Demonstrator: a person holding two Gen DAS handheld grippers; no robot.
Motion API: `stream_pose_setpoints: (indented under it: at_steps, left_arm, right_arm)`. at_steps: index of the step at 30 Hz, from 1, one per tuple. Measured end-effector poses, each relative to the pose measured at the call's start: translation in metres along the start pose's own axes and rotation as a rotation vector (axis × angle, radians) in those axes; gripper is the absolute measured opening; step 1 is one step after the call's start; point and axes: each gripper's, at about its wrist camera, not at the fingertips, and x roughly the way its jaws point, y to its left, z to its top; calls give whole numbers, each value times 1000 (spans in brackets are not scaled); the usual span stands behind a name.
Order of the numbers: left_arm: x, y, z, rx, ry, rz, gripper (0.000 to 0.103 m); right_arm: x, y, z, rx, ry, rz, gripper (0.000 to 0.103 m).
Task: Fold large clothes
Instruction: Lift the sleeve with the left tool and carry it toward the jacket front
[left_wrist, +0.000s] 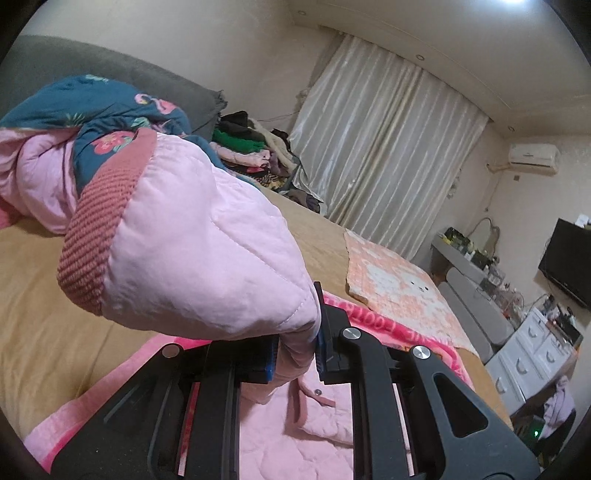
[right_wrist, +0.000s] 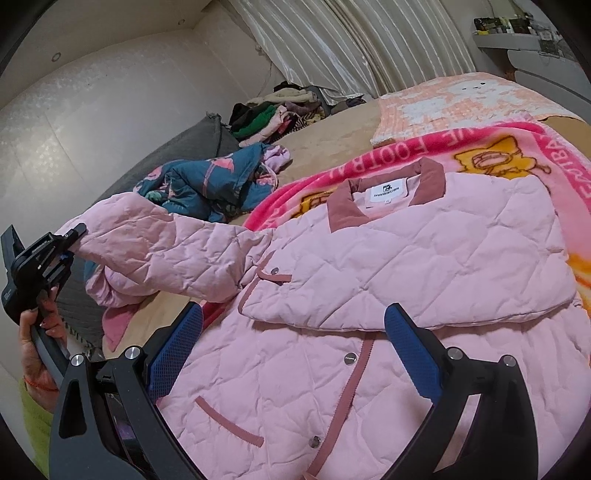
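Note:
A pink quilted jacket (right_wrist: 388, 280) with a dusty-red collar lies front-up on a pink fleece blanket (right_wrist: 413, 147) on the bed. Its one sleeve is folded across the chest. My left gripper (left_wrist: 295, 350) is shut on the other sleeve (left_wrist: 199, 251) near its ribbed red cuff and holds it lifted off the bed; it also shows at the left of the right wrist view (right_wrist: 68, 243). My right gripper (right_wrist: 291, 354) is open and empty, hovering just above the jacket's front snaps.
A teal floral garment (right_wrist: 207, 181) lies crumpled by a grey pillow (right_wrist: 177, 147). A pile of clothes (right_wrist: 273, 114) sits at the bed's far edge by the curtains. A peach patterned blanket (right_wrist: 461, 99) lies beyond the jacket. Drawers (left_wrist: 532, 350) and a TV (left_wrist: 569, 258) stand beside the bed.

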Motion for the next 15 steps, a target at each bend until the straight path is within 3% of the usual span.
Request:
stream_pose_setpoints:
  at_steps: [15]
  left_arm:
    - [20,-74,-28,124,43,-90,8]
  right_arm:
    - [-36,-39,4,74,-57,-3,98]
